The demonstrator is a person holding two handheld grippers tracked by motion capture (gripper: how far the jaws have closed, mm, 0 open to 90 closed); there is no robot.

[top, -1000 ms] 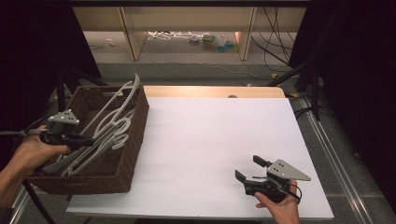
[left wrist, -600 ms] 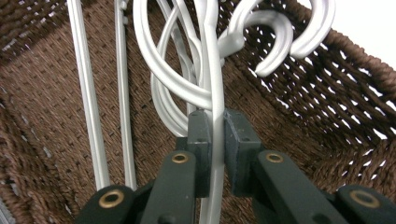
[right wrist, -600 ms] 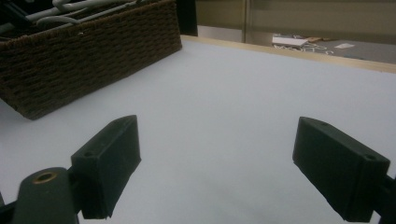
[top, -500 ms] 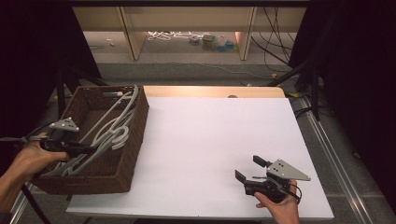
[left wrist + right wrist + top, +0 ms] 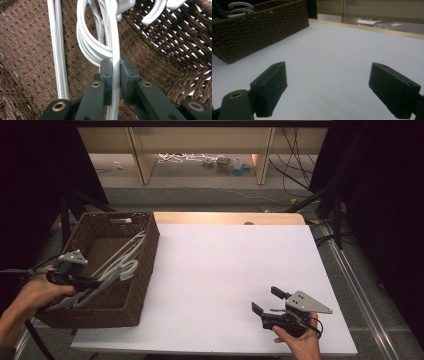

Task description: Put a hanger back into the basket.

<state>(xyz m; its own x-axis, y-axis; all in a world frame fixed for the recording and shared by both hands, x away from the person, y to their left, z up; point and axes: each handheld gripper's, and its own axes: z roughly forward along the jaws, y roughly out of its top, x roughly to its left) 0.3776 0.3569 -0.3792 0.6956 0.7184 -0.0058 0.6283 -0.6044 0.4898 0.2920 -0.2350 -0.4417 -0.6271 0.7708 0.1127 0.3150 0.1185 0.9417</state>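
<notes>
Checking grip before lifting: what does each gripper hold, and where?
Left gripper pinches a white hanger on a straight bar, inside the basket. Right gripper holds nothing.

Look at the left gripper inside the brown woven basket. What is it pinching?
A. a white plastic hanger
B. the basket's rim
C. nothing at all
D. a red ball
A: in the left gripper view, the left gripper has its jaws closed on a thin bar of a white plastic hanger above the floor of the brown woven basket.
</notes>
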